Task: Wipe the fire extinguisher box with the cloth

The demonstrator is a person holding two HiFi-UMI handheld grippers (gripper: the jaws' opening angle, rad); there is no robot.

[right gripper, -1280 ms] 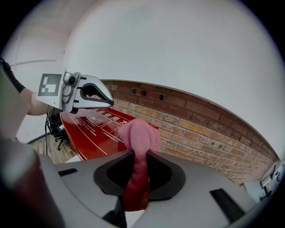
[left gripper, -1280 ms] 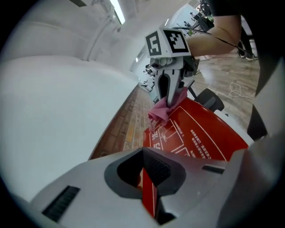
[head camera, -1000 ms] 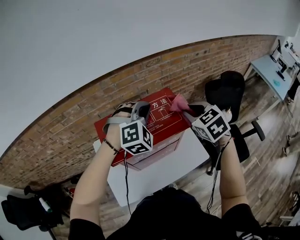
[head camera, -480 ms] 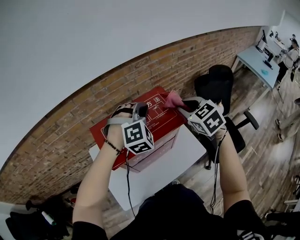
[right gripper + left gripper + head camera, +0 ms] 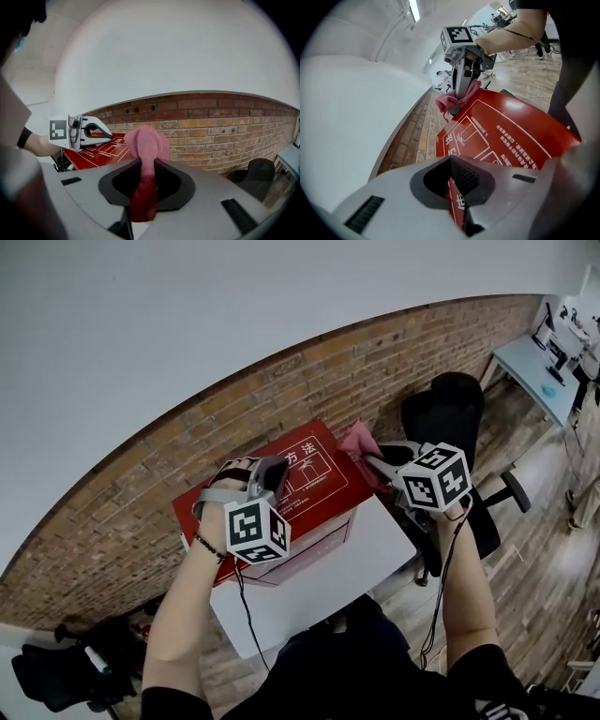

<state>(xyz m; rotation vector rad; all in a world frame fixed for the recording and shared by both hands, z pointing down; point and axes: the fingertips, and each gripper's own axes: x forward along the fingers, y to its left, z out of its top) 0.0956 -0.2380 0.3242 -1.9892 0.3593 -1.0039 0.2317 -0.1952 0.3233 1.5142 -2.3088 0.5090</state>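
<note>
The left gripper (image 5: 457, 190) is shut tight, and a thin edge of the red fire extinguisher box (image 5: 511, 136) is pinched between its jaws. The right gripper (image 5: 144, 187) is shut too, and the pink cloth (image 5: 146, 140) is held in it. The cloth is squeezed between the jaws, and a soft bunch of it sticks out past the tips. A cube (image 5: 255, 531) with black and white squares is seen on the back of each gripper. The box is found under both grippers, with its flat red top turned up and white lines and signs printed on it. The left gripper is placed at one end of the box and the right gripper at the other end, so most of the red top is left between them. The bunch of cloth in front of the right gripper looks to be touching the far corner of the box top. A white bench (image 5: 319, 592) is seen below the box. Off to the right of the right gripper, a black chair (image 5: 459, 409) is seen on the wood floor (image 5: 544, 521). Past both grippers a brick wall (image 5: 394, 362) is seen low down, with a plain white wall (image 5: 187, 324) above it.
</note>
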